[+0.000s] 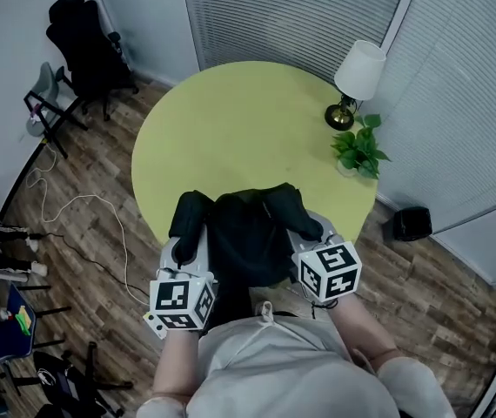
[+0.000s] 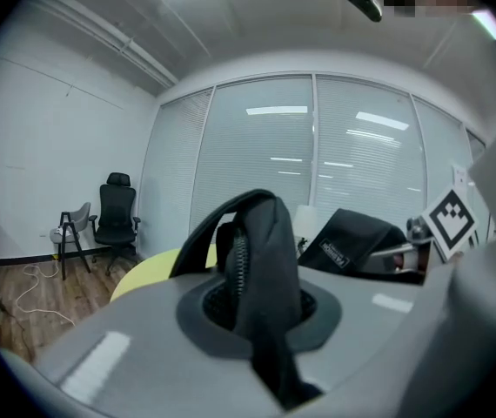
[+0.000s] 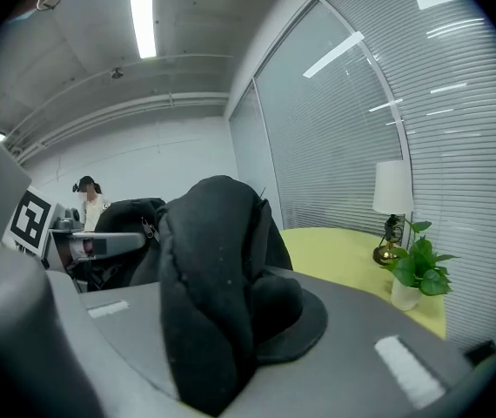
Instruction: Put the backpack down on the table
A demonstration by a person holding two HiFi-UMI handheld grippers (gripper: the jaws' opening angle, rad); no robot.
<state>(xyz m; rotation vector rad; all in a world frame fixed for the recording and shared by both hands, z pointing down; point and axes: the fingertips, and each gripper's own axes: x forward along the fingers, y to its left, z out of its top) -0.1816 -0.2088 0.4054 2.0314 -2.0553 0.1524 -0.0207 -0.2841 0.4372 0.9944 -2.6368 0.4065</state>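
Note:
A black backpack point(image 1: 248, 233) hangs between my two grippers at the near edge of the round yellow-green table point(image 1: 248, 133), its far part over the tabletop. My left gripper point(image 1: 187, 238) is shut on a black zippered strap point(image 2: 261, 268) at the bag's left side. My right gripper point(image 1: 313, 233) is shut on a thick fold of black fabric point(image 3: 217, 277) at the bag's right side. Both sets of fingertips are buried in the fabric. I cannot tell whether the bag's bottom touches the table.
A white-shaded lamp point(image 1: 357, 77) and a small potted plant point(image 1: 358, 146) stand at the table's right edge. A black office chair point(image 1: 87, 46) and a folding chair point(image 1: 48, 103) are at the far left, with a cable point(image 1: 83, 212) on the wood floor. A black bin point(image 1: 412, 223) sits right of the table.

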